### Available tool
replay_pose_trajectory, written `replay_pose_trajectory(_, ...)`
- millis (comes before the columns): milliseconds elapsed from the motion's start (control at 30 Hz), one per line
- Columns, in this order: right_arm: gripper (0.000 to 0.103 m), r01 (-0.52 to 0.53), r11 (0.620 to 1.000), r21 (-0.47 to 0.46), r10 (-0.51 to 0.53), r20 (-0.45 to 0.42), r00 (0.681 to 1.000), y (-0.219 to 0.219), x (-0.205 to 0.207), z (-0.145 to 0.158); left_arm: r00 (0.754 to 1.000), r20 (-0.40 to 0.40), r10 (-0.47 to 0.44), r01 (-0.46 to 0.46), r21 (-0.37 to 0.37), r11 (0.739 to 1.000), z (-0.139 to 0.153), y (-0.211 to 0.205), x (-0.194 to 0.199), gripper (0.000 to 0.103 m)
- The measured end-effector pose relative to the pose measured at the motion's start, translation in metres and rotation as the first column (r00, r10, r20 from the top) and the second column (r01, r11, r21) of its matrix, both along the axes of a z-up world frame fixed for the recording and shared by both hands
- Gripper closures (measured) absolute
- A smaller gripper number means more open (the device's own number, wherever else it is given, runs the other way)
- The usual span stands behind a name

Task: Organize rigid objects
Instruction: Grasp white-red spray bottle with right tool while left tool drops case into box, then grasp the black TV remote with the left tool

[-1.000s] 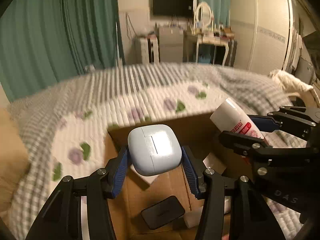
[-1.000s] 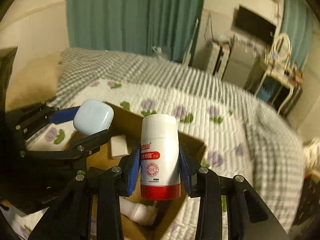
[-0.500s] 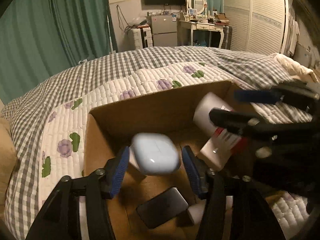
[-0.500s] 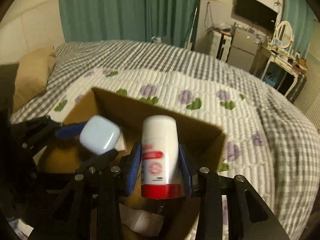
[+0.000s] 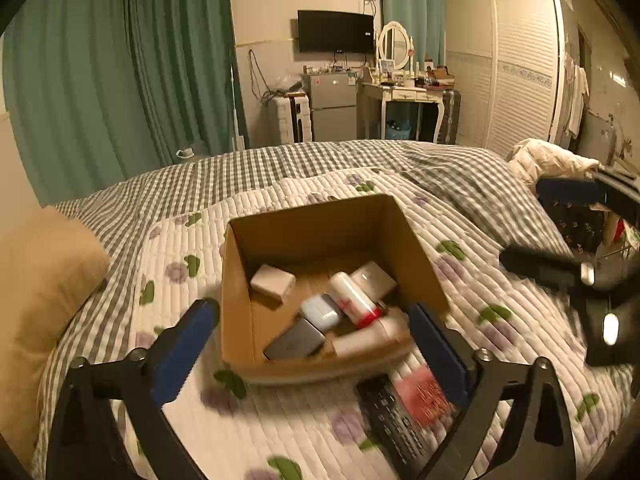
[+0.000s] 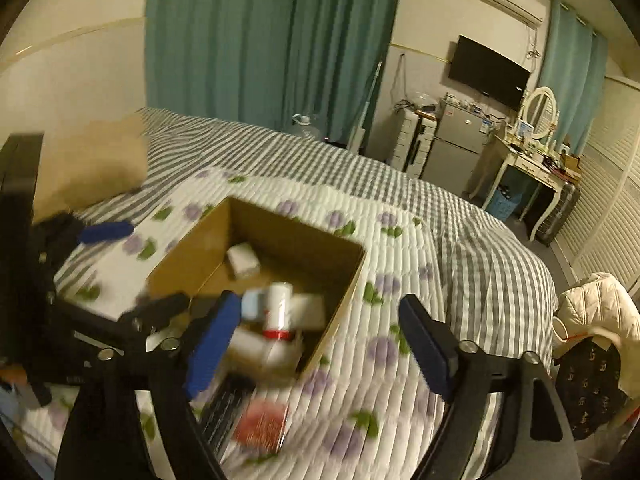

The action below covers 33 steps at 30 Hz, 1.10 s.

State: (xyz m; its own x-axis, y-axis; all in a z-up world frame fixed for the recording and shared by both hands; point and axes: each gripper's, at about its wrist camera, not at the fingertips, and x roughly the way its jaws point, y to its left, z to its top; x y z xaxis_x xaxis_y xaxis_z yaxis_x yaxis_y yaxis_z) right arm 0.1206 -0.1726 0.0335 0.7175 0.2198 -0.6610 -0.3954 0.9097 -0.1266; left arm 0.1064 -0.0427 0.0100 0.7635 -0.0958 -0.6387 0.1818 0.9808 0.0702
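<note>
An open cardboard box [image 5: 236,292] [image 6: 348,280] sits on the quilted bed. Inside lie the pale blue earbud case [image 5: 320,312] [image 6: 251,305], the white bottle with a red band [image 5: 352,300] [image 6: 278,312], a white charger block [image 5: 272,282] [image 6: 242,260], a dark flat device [image 5: 294,344] and other white items. My left gripper [image 5: 316,344] is open and empty, held above the box's near side. My right gripper [image 6: 316,344] is open and empty above the box's near right corner; it also shows at the right of the left wrist view [image 5: 560,232].
A black remote [image 5: 390,416] [image 6: 224,408] and a red packet [image 5: 424,396] [image 6: 262,426] lie on the quilt in front of the box. A tan pillow [image 5: 36,288] is at the left. A white jacket [image 6: 596,312] lies at the bed's right edge.
Both grippers opened and let go: the earbud case and the bottle now lie in the box. Both grippers pulled up and back from the box.
</note>
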Motion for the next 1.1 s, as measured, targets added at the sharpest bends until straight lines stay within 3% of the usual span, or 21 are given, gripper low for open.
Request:
replay_pose_trajectory(200, 0.01, -0.01, 1.0, -0.018, 0.009, -0.053, 0.999, -0.004, -0.037, -0.045, 0.996, -0.059, 0.067, -0.07, -0.057, 0.996, -0.04, -0.003, -0.031, 0.0)
replay_pose_trajectory(433, 0.01, 0.015, 0.992, -0.121, -0.031, -0.129, 0.991, -0.003, -0.019, -0.12, 0.975, -0.181, 0.133, -0.143, -0.047, 0.989, -0.112, -0.011, -0.025, 0.0)
replay_pose_trajectory(633, 0.01, 0.048, 0.993, -0.106, -0.067, -0.182, 0.981, -0.012, -0.006, -0.135, 0.955, -0.274, 0.117, -0.142, -0.074, 0.987, -0.151, -0.021, -0.021, 0.002)
replay_pose_trajectory(800, 0.01, 0.061, 0.993, -0.1, -0.079, -0.191, 0.978, -0.014, -0.004, -0.137, 0.942, -0.322, 0.095, -0.114, -0.041, 0.993, -0.173, -0.043, -0.015, 0.021)
replay_pose_trajectory(933, 0.011, 0.058, 0.991, -0.123, -0.083, -0.203, 0.976, -0.011, -0.002, -0.141, 0.929, -0.365, 0.062, -0.1, -0.086, 0.991, -0.182, -0.05, -0.004, 0.037)
replay_pose_trajectory(1000, 0.011, 0.058, 0.99, -0.128, -0.084, -0.21, 0.974, -0.01, 0.0, -0.143, 0.931, -0.366, 0.022, -0.068, -0.115, 0.991, -0.182, -0.052, -0.002, 0.056)
replay_pose_trajectory(1100, 0.011, 0.054, 0.988, -0.144, -0.086, -0.226, 0.97, -0.008, 0.002, -0.146, 0.923, -0.384, 0.001, -0.057, -0.134, 0.989, -0.178, -0.046, -0.007, 0.059)
